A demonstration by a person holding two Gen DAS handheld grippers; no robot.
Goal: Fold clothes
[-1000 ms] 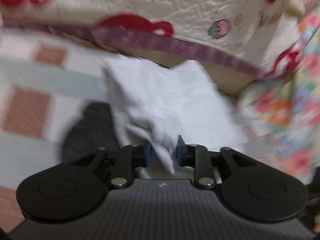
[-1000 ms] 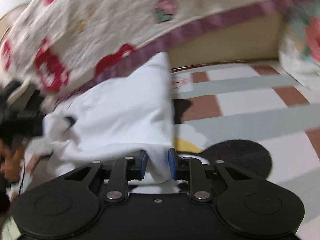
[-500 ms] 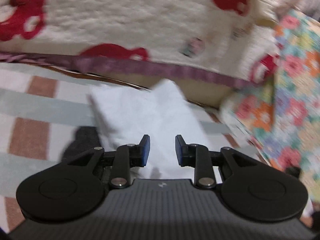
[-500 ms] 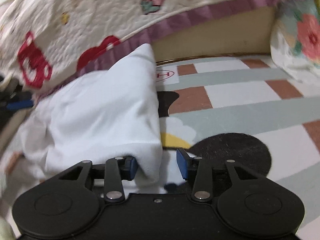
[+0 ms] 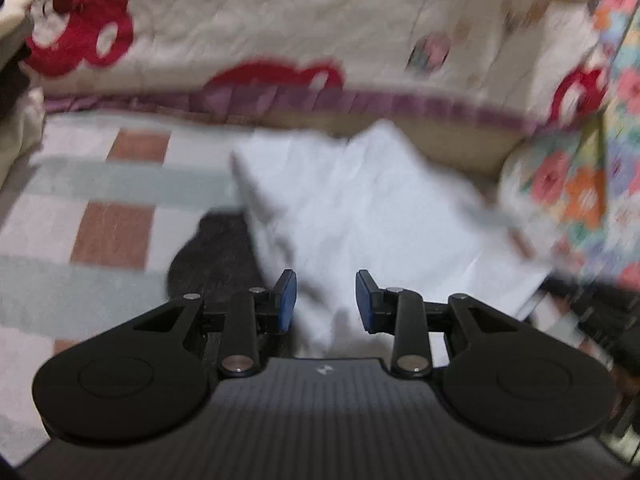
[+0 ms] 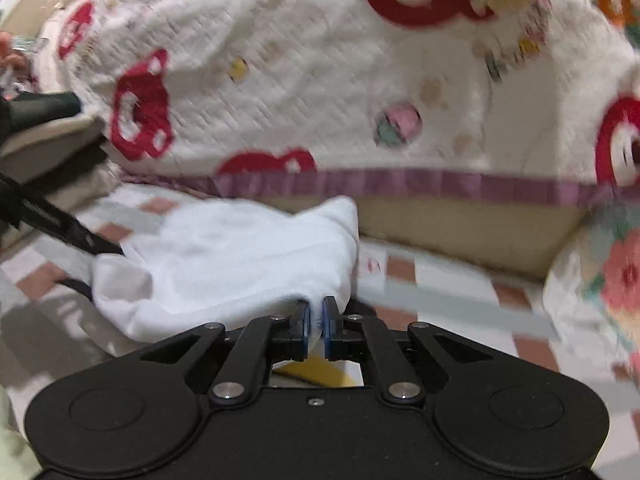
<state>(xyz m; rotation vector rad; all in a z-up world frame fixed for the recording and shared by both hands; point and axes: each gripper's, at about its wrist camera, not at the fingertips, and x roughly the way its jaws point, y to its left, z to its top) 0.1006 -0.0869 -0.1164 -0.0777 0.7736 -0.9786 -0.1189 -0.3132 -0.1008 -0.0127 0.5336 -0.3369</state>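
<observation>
A white garment [image 5: 372, 216] lies folded on the checked play mat, its far corner near the bed base. My left gripper [image 5: 326, 300] hovers over the garment's near edge, open, with nothing between its blue pads. In the right wrist view the same white garment [image 6: 240, 260] bulges up from the mat, and my right gripper [image 6: 315, 322] is shut on its near right edge, a strip of white cloth pinched between the blue pads. The other gripper's dark arm [image 6: 60, 224] shows at the garment's left side.
A cream quilt with red bear prints and a purple border [image 5: 280, 40] hangs over the bed behind the garment. A floral cloth [image 5: 580, 184] bulges at the right. The mat [image 5: 112, 232] has brown, grey and white squares and a black patch [image 5: 216, 252].
My left gripper let go of the white cloth and now stands open over it. My right gripper opened half a second ago, then shut again on the garment's edge. The garment lies flatter.
</observation>
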